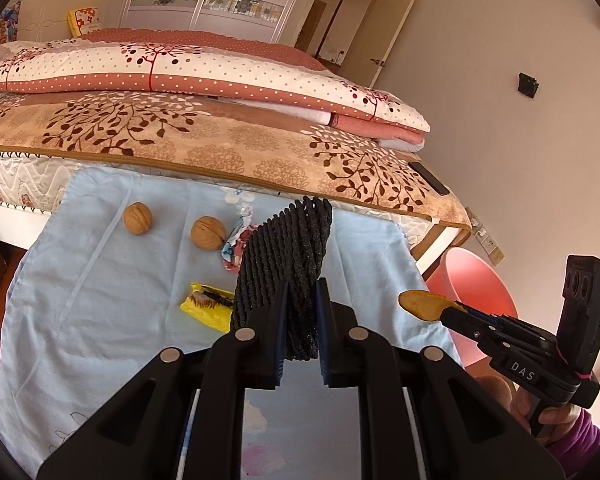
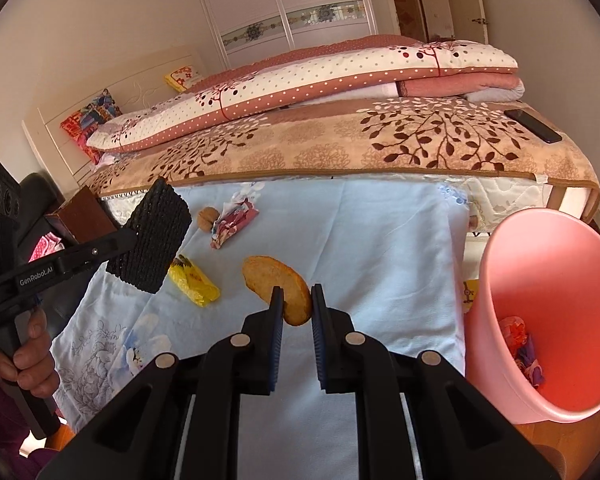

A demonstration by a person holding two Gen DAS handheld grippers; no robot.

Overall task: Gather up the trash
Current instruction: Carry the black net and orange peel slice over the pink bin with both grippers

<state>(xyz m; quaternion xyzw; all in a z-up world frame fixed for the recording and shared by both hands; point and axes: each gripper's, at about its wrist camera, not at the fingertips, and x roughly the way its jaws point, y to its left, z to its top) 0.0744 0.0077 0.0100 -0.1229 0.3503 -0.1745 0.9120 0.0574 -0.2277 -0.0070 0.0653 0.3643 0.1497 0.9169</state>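
My left gripper (image 1: pixel 302 292) is shut on a black foam mesh sleeve (image 1: pixel 288 248), which stands up from its jaws above the light blue cloth (image 1: pixel 100 300). In the right wrist view that gripper (image 2: pixel 128 236) holds the mesh sleeve (image 2: pixel 152 236) at the left. My right gripper (image 2: pixel 296 294) is shut on a curved orange-brown peel (image 2: pixel 276 280), lifted off the cloth. The pink bin (image 2: pixel 560 300) stands just to its right, tilted open toward me, with crumpled wrappers (image 2: pixel 524 344) inside. The left wrist view shows the right gripper (image 1: pixel 444 310) holding the peel (image 1: pixel 422 304) in front of the bin (image 1: pixel 476 280).
Two walnuts (image 1: pixel 138 218) (image 1: pixel 208 233), a colourful wrapper (image 1: pixel 236 248) and a yellow wrapper (image 1: pixel 206 306) lie on the cloth. Behind it is a bed with folded quilts (image 1: pixel 180 68) and a dark phone (image 2: pixel 538 126) near its corner. A hand (image 2: pixel 28 356) grips the left handle.
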